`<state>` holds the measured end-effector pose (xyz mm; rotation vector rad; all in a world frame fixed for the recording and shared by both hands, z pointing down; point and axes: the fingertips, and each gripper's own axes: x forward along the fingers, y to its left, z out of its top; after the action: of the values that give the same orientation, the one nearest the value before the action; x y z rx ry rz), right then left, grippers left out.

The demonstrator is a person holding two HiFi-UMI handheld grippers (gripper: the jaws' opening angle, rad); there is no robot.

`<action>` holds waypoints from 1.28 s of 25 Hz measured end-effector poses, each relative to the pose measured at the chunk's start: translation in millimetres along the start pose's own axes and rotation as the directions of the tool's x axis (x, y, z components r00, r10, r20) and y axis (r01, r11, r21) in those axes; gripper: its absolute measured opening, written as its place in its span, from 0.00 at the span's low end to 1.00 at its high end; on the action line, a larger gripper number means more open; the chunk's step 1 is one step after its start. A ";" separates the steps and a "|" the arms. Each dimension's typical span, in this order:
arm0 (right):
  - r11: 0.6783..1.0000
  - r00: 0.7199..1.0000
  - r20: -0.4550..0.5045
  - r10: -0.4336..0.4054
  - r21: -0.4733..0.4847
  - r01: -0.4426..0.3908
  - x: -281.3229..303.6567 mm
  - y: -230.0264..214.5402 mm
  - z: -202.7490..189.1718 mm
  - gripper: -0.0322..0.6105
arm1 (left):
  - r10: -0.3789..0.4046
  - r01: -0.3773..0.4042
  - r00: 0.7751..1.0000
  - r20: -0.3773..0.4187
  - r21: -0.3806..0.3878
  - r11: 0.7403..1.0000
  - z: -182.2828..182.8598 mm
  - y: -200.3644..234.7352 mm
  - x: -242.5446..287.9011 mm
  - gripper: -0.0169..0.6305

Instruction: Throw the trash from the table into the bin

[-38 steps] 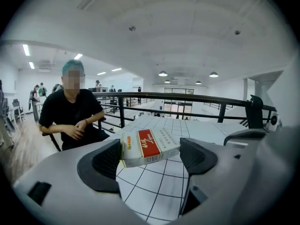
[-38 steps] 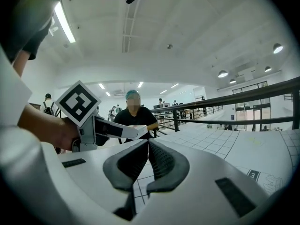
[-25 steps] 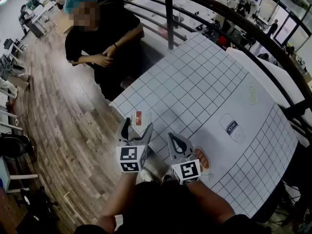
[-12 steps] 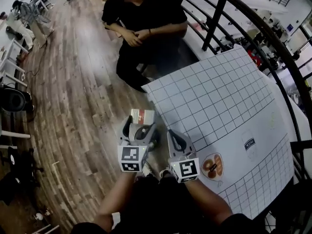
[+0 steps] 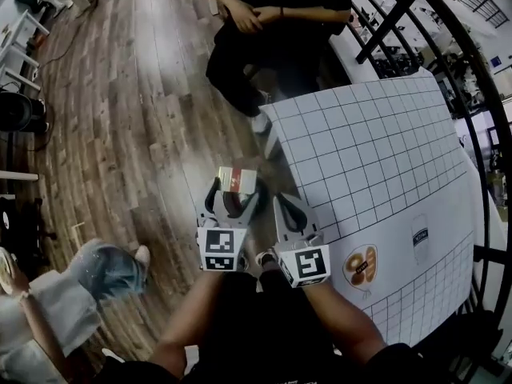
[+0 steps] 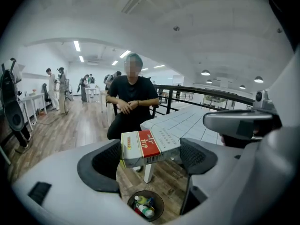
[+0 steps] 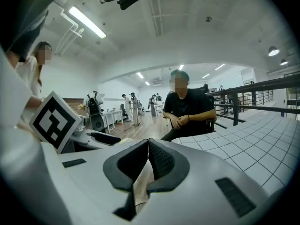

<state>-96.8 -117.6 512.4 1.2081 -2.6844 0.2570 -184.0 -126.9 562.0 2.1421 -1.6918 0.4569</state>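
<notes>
Wooden floor (image 5: 136, 134) lies under both tongs, with the gridded white worktop (image 5: 376, 158) to the right of them. The left tongs (image 5: 232, 200) are clamped on a red-and-white carton (image 6: 143, 146), held flat between the pads. In the left gripper view a dark round bin (image 6: 146, 206) with bottles in it sits on the floor directly below that carton. The right tongs (image 5: 284, 206), just right of the left ones, are pressed together with nothing in them.

Two hand-held grippers (image 5: 236, 192) (image 5: 282, 203), one carton (image 6: 143, 147), one bin (image 6: 146, 205).
</notes>
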 end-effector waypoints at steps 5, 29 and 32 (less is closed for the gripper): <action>1.000 0.999 -0.046 0.016 -0.001 -0.016 7.2 6.0 -23.9 0.09 | -0.007 0.006 0.998 -0.057 -0.023 1.000 -47.6 2.8 12.3 0.67; 0.985 0.978 -0.207 -0.037 0.156 0.071 9.6 9.6 -180.8 0.09 | -0.066 0.056 0.951 -0.301 -0.039 0.998 -285.6 -1.7 99.5 0.67; 0.987 0.975 -0.222 -0.027 0.152 0.062 8.0 12.2 -193.4 0.09 | -0.068 0.056 0.937 -0.344 -0.046 0.997 -317.4 -2.0 111.8 0.67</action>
<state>-92.2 -70.5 700.5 1.2021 -2.4819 0.5711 -164.3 -70.3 893.1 1.9457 -1.4212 0.7309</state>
